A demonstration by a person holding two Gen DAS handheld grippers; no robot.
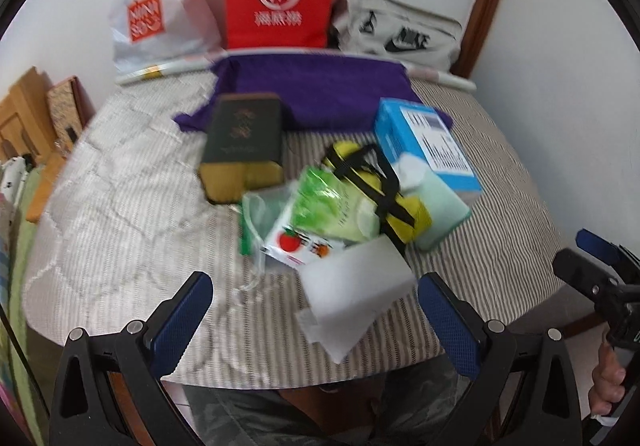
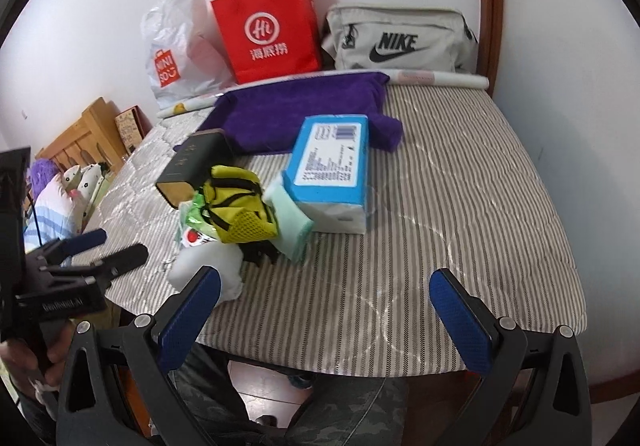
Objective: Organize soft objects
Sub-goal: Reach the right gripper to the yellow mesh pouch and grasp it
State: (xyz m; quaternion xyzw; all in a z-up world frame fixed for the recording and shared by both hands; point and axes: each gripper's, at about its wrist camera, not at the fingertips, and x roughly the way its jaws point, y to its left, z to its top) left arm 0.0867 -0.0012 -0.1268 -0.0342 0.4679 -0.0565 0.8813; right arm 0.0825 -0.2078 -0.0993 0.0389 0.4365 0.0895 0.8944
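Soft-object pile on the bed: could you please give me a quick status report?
Left hand-held gripper open, empty. Right hand-held gripper open, empty. Pile untouched; purple towel behind. Blue box rests on the mint cloth.

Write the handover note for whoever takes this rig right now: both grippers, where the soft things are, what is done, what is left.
Left gripper: open, empty, hovering at the near edge of the bed, the white soft piece lying just ahead between its fingers.
Right gripper: open, empty, over bare striped cover.
Pile mid-bed: yellow mesh bag, mint cloth, green packet, blue box, dark box.
Purple towel lies spread behind the pile.
Bags stand along the wall: red paper bag, white plastic bag, grey Nike bag.
Done: nothing visibly sorted.
Left: everything; the white piece looks the easiest start.
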